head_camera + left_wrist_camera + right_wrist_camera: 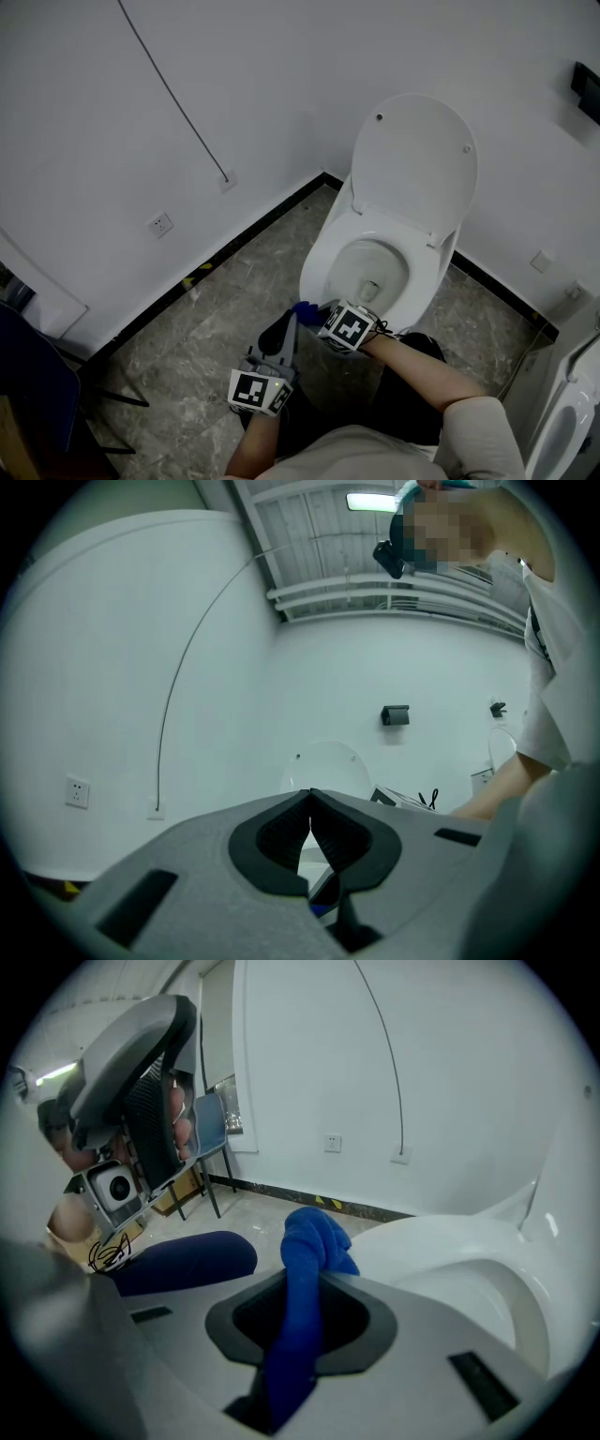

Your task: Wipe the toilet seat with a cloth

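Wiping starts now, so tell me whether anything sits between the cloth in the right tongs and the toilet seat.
Nothing visible does. The right tongs grip the blue cloth right at the front rim of the toilet seat, the lid is up, and the left tongs hang aside.

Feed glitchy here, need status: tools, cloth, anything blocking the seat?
Left tool shut, empty, held off the toilet. Right tool shut on blue cloth, at toilet seat front edge; contact unclear. Lid up, seat unobstructed.
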The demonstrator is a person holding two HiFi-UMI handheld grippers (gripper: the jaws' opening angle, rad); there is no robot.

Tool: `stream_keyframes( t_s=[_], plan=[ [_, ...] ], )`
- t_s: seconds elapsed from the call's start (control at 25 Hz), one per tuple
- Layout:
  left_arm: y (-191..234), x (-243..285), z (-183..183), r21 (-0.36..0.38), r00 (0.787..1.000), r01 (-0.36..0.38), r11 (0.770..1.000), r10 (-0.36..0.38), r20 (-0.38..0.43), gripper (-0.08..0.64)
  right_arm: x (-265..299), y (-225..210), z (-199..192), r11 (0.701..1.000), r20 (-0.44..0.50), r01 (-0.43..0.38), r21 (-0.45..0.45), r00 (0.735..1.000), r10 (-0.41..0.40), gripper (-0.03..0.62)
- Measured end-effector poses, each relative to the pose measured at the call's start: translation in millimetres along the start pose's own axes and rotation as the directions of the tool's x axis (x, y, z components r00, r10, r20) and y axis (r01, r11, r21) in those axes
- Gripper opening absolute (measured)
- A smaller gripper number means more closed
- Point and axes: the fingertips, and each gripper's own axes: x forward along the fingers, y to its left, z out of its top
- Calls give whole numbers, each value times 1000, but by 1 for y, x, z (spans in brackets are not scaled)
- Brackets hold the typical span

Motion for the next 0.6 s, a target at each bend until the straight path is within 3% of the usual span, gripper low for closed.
stream_keyframes(
  t_s=[0.6],
  plan=[
    [-5, 1, -1, -1, 1000, 5, 1000, -5, -3, 8, -17, 15, -21, 999, -6, 28, 38, 1000, -28, 64]
  ],
)
